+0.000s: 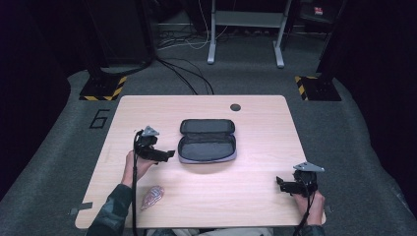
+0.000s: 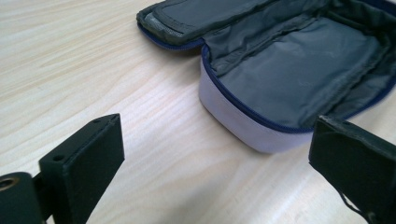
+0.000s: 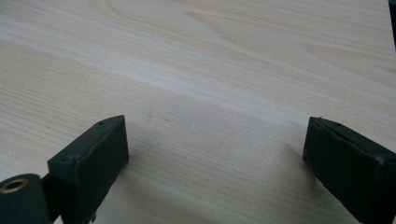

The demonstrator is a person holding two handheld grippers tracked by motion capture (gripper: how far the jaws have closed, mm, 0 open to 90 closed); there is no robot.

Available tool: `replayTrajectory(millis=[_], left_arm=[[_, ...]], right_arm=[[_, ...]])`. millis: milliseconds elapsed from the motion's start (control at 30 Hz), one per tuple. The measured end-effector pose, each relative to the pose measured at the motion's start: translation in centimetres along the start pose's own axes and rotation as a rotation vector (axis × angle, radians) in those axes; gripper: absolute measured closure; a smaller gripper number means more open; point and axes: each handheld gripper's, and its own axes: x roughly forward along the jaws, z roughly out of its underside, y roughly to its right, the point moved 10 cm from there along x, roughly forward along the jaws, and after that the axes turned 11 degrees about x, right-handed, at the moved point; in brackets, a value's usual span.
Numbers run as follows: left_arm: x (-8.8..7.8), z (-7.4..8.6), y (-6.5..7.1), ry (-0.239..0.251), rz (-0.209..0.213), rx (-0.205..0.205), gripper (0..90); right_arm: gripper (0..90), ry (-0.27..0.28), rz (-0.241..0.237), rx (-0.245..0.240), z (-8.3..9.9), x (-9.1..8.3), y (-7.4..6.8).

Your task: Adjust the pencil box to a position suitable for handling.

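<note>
A: The tabletop (image 1: 255,132) carries little. Why does the pouch (image 1: 207,140) sit in the middle of it?

B: Likely so both hands can reach it. It lies open, the lid flap folded back toward the far side and the dark lining facing up — laid flat that way, the inside stands ready to take something.

A: And the left gripper (image 1: 170,154)?

B: It is held just left of the pouch, jaws pointing right at it, and the person's left hand (image 1: 136,164) holds it a little above the wood. In the left gripper view the two jaws stand wide apart with nothing between them; the pouch (image 2: 289,79) lies just beyond, its pale side wall nearest.

A: So it holds nothing?

B: Nothing — the pads are clear of the fabric.

A: The right gripper (image 1: 279,183)?

B: Down at the near right corner, well apart from the pouch, jaws pointing left. The right gripper view looks over bare wood (image 3: 210,70) between jaws spread apart and empty. It seems parked out of the way.

A: What is the small thing at the near left?

B: A small pinkish wrapped packet (image 1: 152,196), lying by the left sleeve near the tabletop's edge. By its place it may be what goes into the pouch, though that is only a guess.
</note>
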Motion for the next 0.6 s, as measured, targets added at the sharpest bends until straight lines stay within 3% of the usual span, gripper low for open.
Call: replayTrajectory(millis=[133, 600], left_arm=[[-1.4, 0.6, 0.6, 0.033, -0.018, -0.006, 2.0], [-4.1, 5.0, 1.4, 0.028, -0.104, 0.012, 0.0]], right_arm=[[2.6, 0.0, 0.005, 0.0, 0.0, 0.0, 0.0], [0.1, -0.008, 0.004, 0.003, 0.0, 0.2, -0.1]])
